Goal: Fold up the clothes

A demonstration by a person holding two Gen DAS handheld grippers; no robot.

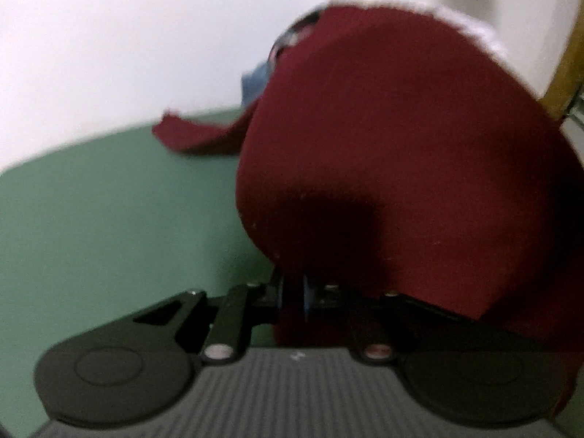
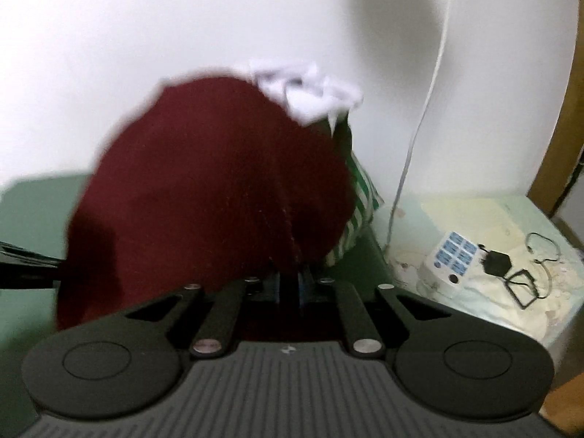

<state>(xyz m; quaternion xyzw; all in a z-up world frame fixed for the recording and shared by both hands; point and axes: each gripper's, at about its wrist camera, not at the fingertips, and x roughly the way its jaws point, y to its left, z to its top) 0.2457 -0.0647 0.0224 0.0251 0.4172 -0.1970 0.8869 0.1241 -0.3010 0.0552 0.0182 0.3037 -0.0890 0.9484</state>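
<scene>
I'm lifting the dark red fleece garment (image 1: 383, 138) off the green surface (image 1: 91, 200), left tool (image 1: 292, 292) and right tool (image 2: 290, 284) both pinching its edge; next, I'm judging, laying it flat.

No legible text, brand, number or sign in either view.

- Small white box with a grid of blue squares (image 2: 451, 257), lying on the pale sheet at right: markings on the squares too small and blurred to read.
- Grey ribbed body of each hand-held gripper: one tiny pale mark at the top edge, centre, not readable.
</scene>
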